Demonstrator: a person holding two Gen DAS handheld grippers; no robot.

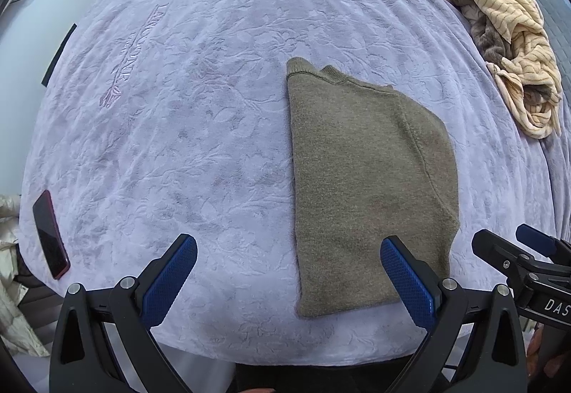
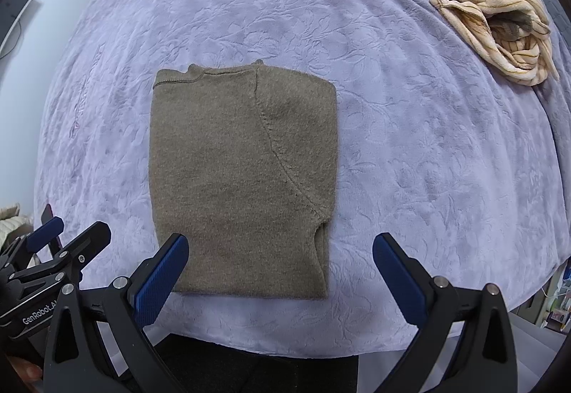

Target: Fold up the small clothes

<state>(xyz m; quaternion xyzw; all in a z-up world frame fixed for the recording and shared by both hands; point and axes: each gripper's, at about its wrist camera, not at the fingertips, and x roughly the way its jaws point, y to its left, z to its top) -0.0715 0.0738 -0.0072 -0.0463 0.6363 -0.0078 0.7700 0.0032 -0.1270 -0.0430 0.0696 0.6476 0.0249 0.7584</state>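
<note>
An olive-brown knit sweater (image 1: 371, 179) (image 2: 242, 179) lies folded into a narrow rectangle on the lavender blanket (image 1: 178, 143) (image 2: 428, 161), its collar at the far end. My left gripper (image 1: 289, 250) hovers open over the sweater's near left edge, holding nothing. My right gripper (image 2: 280, 250) is open too, above the sweater's near right corner, and grips nothing. Each gripper shows at the edge of the other's view: the right gripper (image 1: 514, 243) at the right, the left gripper (image 2: 71, 232) at the left.
A crumpled pile of cream striped and grey clothes (image 1: 506, 47) (image 2: 492, 11) lies at the far right of the bed. A dark phone (image 1: 51, 234) rests near the blanket's left edge. The bed's front edge runs just below the grippers.
</note>
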